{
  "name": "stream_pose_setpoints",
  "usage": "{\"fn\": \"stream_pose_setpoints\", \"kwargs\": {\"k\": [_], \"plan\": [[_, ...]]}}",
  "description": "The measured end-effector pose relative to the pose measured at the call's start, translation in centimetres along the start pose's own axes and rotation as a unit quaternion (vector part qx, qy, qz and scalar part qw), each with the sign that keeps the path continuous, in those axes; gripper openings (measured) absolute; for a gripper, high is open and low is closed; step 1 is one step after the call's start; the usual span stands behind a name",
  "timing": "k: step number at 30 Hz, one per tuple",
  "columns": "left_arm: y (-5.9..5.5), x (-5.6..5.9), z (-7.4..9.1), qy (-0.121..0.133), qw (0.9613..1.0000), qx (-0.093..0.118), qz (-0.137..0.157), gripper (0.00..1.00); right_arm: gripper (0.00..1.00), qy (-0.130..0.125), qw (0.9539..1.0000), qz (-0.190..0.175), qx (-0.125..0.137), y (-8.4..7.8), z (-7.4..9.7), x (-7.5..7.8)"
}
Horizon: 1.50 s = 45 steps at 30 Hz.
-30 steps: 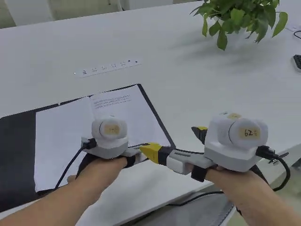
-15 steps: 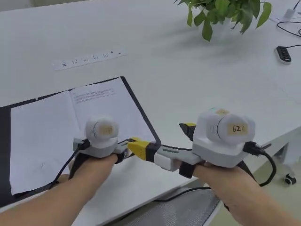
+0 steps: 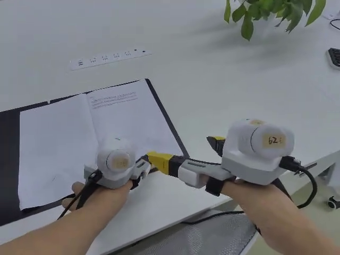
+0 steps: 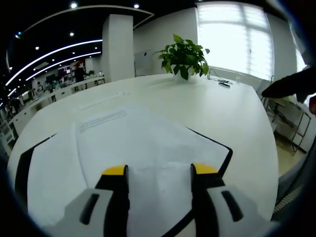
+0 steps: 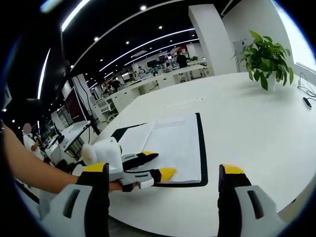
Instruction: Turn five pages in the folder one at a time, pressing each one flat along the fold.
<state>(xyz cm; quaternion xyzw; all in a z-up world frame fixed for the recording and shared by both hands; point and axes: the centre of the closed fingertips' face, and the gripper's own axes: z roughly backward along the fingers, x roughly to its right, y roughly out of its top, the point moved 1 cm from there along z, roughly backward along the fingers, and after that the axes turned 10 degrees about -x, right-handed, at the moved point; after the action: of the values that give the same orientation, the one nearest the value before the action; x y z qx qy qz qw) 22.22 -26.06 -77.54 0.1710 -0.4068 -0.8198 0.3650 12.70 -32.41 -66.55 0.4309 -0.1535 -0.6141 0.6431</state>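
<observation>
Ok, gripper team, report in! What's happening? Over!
Left gripper open over the right-hand page. Right gripper open at the near corner of the folder. Folder open flat, no page lifted. Nothing on the pages.

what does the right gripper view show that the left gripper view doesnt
The right gripper view takes in the left gripper, fingers open at the near edge of the folder, plus the person's forearm. The left gripper view gives a close look down the right-hand page between its own fingers. Both share the open folder, the plant and the white table.
</observation>
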Motion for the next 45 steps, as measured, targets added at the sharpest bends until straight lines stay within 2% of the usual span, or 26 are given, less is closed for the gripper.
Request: {"fn": "stream_pose_setpoints", "kwargs": {"k": [6,11,12,13,16,20,22,24,27,30,31,34,38,45], "plan": [[-0.1,-0.1,0.0,-0.005,0.9999,0.015,0.001,0.34,0.9,-0.001,1.0,-0.005,-0.008,-0.1,-0.5,0.1],[-0.1,-0.3,0.0,-0.007,0.9998,0.016,0.006,0.24,0.89,0.0,0.9999,-0.012,-0.009,0.1,-0.9,0.2],[-0.1,-0.4,0.0,-0.004,0.9998,0.016,0.005,0.2,0.88,0.0,0.9998,-0.014,-0.012,0.0,-1.0,0.2],[-0.1,-1.0,0.0,0.006,0.9996,0.016,0.022,0.13,0.88,0.001,0.9998,-0.017,-0.014,0.0,-1.2,0.2],[-0.1,-0.8,0.0,0.001,0.9997,0.018,0.014,0.12,0.88,0.003,0.9996,-0.022,-0.021,-0.2,-1.6,0.1],[-0.1,-0.6,0.0,-0.003,0.9995,0.017,0.026,0.08,0.85,0.003,0.9989,-0.03,-0.035,-0.5,-2.2,0.2],[-0.1,-0.4,0.0,-0.005,0.9993,0.019,0.032,0.06,0.82,0.008,0.9979,-0.048,-0.042,-0.7,-2.6,0.0],[-0.1,-0.3,0.0,-0.003,0.9992,0.02,0.034,0.05,0.78,0.024,0.995,-0.088,-0.04,-0.7,-3.1,-0.3],[-0.1,-0.3,0.1,-0.004,0.9991,0.022,0.036,0.05,0.7,0.05,0.9842,-0.166,-0.035,-0.9,-4.0,-0.7],[-0.1,-0.4,0.1,-0.007,0.9992,0.021,0.035,0.05,0.6,0.06,0.9749,-0.209,-0.05,-2.2,-5.1,-0.7],[-0.1,-0.4,0.1,-0.007,0.9992,0.021,0.034,0.05,0.57,0.06,0.9747,-0.209,-0.054,-2.5,-5.3,-0.6],[-0.1,-0.4,0.1,-0.008,0.9991,0.022,0.037,0.05,0.54,0.067,0.9669,-0.237,-0.066,-3.3,-6.2,-0.7],[-0.1,-0.4,0.1,-0.008,0.999,0.022,0.039,0.05,0.52,0.068,0.9654,-0.245,-0.059,-3.3,-6.7,-0.5],[-0.1,-0.3,0.1,-0.007,0.9989,0.022,0.04,0.05,0.51,0.074,0.9569,-0.276,-0.052,-3.1,-7.8,-0.1]]}}
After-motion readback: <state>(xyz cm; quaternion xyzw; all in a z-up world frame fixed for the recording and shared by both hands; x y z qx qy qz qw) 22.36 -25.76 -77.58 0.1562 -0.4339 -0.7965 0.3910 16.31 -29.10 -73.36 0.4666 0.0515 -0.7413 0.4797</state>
